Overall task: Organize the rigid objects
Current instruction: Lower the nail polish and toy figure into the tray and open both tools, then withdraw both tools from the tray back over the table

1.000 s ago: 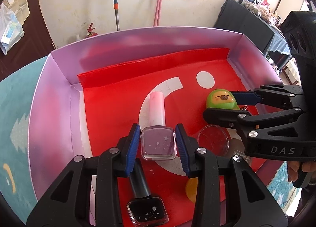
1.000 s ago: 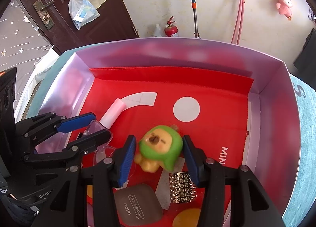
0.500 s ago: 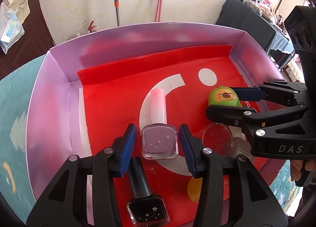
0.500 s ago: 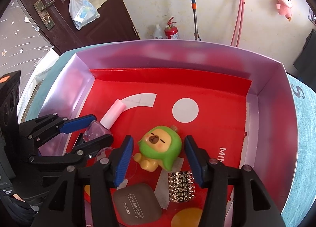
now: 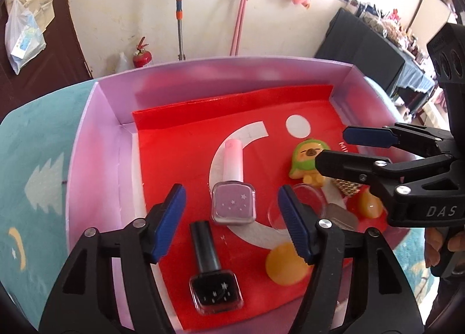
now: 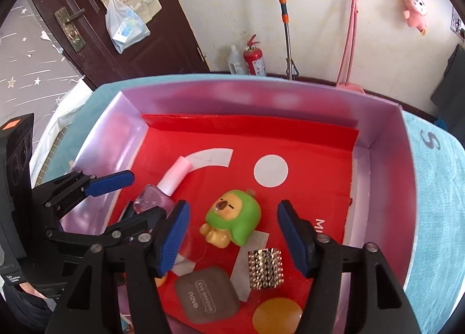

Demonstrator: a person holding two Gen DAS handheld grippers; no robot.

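lilac polish bottle (image 5: 234, 188), cap pointing away

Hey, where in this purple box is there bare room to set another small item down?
The far half of the red liner is bare, from the white dot to the back wall, plus the right strip beside the studded cube. The near left is crowded: nail polish bottles, green figurine, eyeshadow compact.
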